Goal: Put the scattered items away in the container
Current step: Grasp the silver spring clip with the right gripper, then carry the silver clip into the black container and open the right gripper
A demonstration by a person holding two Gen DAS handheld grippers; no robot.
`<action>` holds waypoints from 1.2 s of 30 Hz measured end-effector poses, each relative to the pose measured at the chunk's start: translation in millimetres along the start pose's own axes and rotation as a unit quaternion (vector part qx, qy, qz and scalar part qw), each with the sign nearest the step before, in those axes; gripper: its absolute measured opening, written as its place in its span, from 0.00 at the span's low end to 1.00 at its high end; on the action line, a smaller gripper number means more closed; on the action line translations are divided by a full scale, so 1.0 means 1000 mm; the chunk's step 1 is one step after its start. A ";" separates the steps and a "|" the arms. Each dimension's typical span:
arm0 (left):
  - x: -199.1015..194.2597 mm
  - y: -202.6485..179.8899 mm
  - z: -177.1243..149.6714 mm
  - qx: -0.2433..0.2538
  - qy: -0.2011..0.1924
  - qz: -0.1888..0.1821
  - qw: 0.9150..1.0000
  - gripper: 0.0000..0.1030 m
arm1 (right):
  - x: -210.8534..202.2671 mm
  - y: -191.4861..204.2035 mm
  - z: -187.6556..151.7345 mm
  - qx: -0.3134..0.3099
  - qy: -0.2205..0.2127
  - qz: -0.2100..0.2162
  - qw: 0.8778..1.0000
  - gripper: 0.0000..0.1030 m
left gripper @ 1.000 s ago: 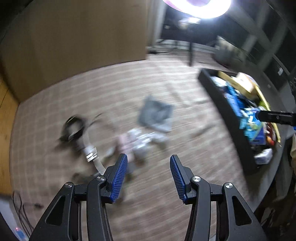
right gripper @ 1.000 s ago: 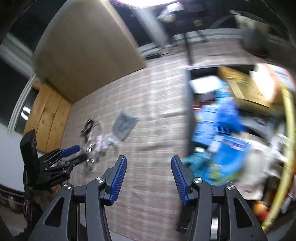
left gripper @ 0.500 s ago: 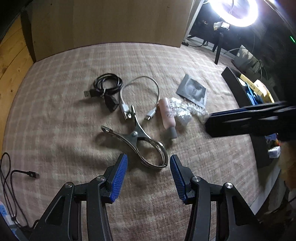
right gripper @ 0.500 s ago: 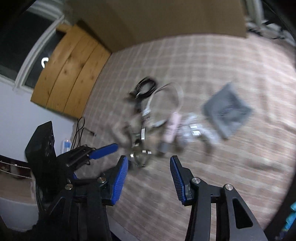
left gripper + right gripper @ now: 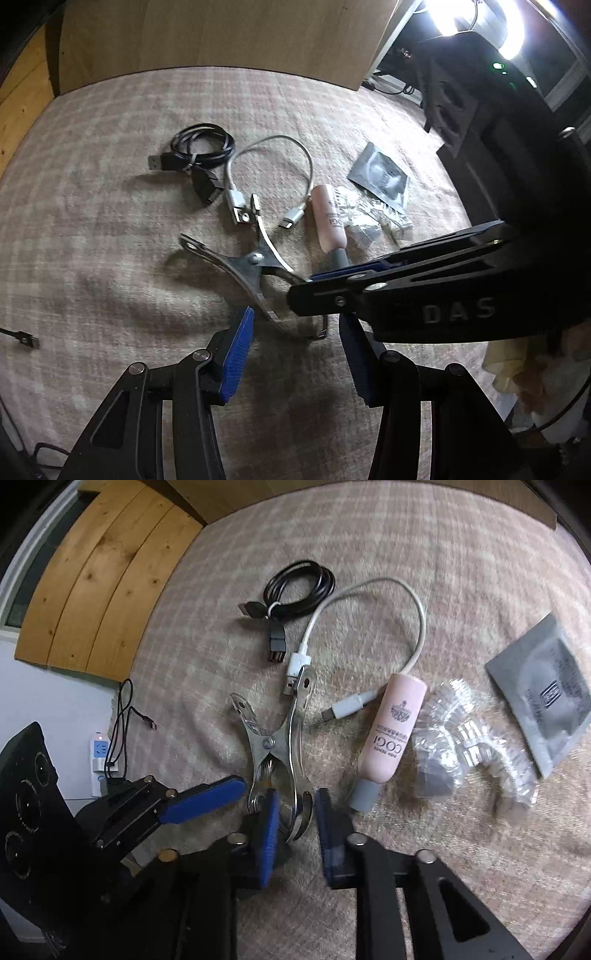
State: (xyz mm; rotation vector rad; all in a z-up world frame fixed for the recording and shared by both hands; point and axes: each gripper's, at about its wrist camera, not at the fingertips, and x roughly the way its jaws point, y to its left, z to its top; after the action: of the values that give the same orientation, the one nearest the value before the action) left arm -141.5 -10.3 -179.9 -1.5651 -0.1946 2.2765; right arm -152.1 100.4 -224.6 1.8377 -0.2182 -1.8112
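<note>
A metal spring clamp (image 5: 273, 746) lies on the checked carpet (image 5: 110, 258). My right gripper (image 5: 295, 823) is low over the clamp's curved jaw end. Its jaws are closing with that end between the pads, and the right pad still shows a thin gap. From the left wrist view the right gripper (image 5: 303, 286) reaches in from the right over the clamp (image 5: 251, 266). My left gripper (image 5: 295, 350) hangs open and empty just in front of the clamp; one of its blue fingers (image 5: 203, 801) shows. No container is in view.
Beyond the clamp lie a coiled black cable (image 5: 299, 587), a short white cable (image 5: 369, 590), a pink tube (image 5: 395, 731), a clear plastic packet (image 5: 472, 746) and a grey sachet (image 5: 543, 698). A power strip (image 5: 99, 753) sits off the carpet's left edge.
The right gripper swung from over the filled container to the scattered items, came down on the clamp's jaw end and narrowed its jaws. The left gripper sank closer to the clamp, still open.
</note>
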 end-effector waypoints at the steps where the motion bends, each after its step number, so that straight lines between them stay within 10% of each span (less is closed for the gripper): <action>1: 0.001 -0.001 -0.001 -0.001 -0.003 0.001 1.000 0.49 | 0.002 -0.001 0.001 0.003 0.000 0.002 1.000 0.11; 20: -0.042 -0.077 0.028 0.071 -0.058 -0.006 0.996 0.48 | -0.086 -0.018 -0.023 0.023 -0.096 0.024 0.995 0.06; 36: -0.003 -0.292 0.067 0.247 -0.050 -0.109 0.961 0.48 | -0.234 -0.152 -0.119 0.148 -0.218 -0.038 0.964 0.06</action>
State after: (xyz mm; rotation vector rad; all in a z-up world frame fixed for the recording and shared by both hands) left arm -137.8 264.3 -59.4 -1.1127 0.1601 2.0275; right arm -95.1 370.8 -99.1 1.6219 -0.6195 -2.3280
